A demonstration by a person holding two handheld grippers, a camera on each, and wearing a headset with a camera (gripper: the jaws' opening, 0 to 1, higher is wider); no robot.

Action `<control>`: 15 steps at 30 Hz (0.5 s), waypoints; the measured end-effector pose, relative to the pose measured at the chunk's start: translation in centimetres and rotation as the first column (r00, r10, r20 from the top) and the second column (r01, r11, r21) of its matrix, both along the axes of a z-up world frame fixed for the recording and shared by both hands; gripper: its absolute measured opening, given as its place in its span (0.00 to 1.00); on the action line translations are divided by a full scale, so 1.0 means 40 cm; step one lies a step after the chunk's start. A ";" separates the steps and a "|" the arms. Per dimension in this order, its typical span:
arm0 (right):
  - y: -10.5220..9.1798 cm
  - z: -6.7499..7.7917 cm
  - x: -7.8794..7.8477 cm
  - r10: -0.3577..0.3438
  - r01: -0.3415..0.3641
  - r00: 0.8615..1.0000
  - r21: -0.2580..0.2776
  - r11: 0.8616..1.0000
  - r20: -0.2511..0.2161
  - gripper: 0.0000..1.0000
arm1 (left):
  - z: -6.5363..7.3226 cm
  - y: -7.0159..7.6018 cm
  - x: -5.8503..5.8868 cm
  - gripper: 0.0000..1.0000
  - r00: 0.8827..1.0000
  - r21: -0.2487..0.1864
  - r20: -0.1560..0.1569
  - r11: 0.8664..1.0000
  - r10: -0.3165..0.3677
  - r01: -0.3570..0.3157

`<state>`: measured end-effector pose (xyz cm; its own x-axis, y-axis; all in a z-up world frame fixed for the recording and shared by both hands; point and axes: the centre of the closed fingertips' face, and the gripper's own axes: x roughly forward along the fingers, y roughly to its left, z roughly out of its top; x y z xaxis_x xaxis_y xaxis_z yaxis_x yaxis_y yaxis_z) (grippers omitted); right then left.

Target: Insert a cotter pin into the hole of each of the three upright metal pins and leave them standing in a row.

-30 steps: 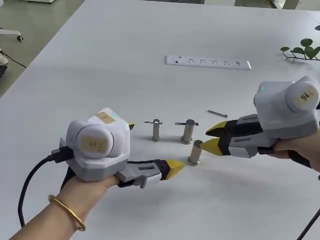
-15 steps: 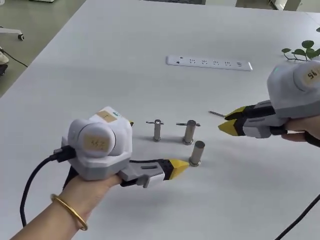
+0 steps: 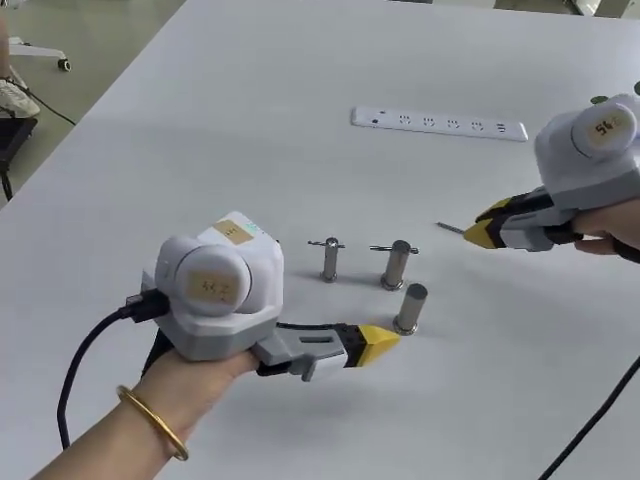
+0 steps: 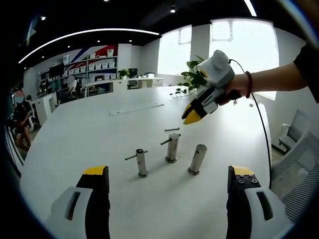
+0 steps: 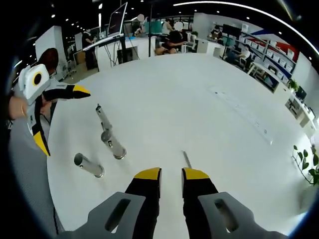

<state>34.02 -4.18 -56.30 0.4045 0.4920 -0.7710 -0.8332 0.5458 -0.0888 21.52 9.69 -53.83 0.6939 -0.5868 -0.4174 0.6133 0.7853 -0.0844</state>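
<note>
Though head view blurs it, right tongs (image 5: 171,173) slightly parted at cotter pin (image 5: 186,159), left tongs (image 4: 168,172) agape.

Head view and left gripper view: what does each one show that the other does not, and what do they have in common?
The head view adds the hand, its gold bangle and a black cable. The left gripper view adds the left gripper's own jaws, wide apart, and the office behind: shelves and bright windows. Both share the three metal pins, two with a cotter pin through and one bare pin, the loose cotter pin, the right gripper and the power strip.
</note>
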 end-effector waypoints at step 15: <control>-0.016 -0.082 0.059 -0.015 0.010 0.998 -0.078 0.997 -0.055 0.10 | -0.003 0.008 0.003 0.98 1.000 0.021 0.002 1.000 -0.001 0.001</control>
<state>36.39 -4.82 -59.57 0.3656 0.4246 -0.8283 -0.8311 0.5496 -0.0852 21.62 10.00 -53.96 0.6938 -0.5789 -0.4283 0.6146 0.7860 -0.0668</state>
